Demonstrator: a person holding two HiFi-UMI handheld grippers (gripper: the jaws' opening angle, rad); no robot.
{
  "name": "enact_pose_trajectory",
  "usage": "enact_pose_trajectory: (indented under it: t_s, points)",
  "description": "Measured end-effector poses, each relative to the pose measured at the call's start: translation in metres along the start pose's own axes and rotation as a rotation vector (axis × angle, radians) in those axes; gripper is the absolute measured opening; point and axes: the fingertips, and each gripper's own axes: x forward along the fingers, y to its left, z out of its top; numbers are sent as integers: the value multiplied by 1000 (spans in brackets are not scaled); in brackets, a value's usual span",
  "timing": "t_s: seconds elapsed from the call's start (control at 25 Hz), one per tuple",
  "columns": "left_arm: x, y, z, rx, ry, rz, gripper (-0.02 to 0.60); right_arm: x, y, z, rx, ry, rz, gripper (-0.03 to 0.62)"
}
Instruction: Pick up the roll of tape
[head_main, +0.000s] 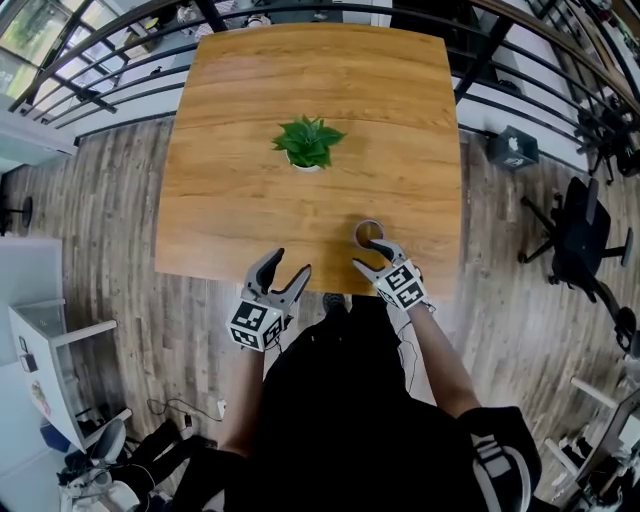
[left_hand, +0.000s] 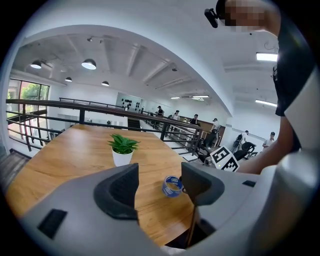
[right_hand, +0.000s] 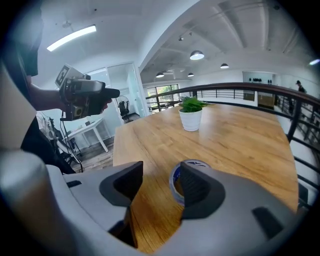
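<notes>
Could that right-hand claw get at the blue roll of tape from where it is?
Probably yes. The right claw stands open just short of the blue roll of tape on the wooden table, nothing between them. The roll sits partly behind one jaw, so a small sideways shift seems needed.

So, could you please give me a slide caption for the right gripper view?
Right gripper, jaws apart, close to the blue roll of tape on the wooden table, potted plant beyond.
</notes>
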Motion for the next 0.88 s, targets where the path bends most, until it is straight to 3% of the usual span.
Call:
enact_pose_trajectory:
  t_s: [0.48,0.68,0.88]
  points:
    - [8,1,-18,-15,47,19,272,28,-3,-29,-71,103,17,209]
    - [16,-9,-17,-63,21,-11,272,33,-11,-34,-60,115,-3,143]
    - [21,-16,-21,-33,45,-28,272,39,-13,-40,-96,162,-14,144]
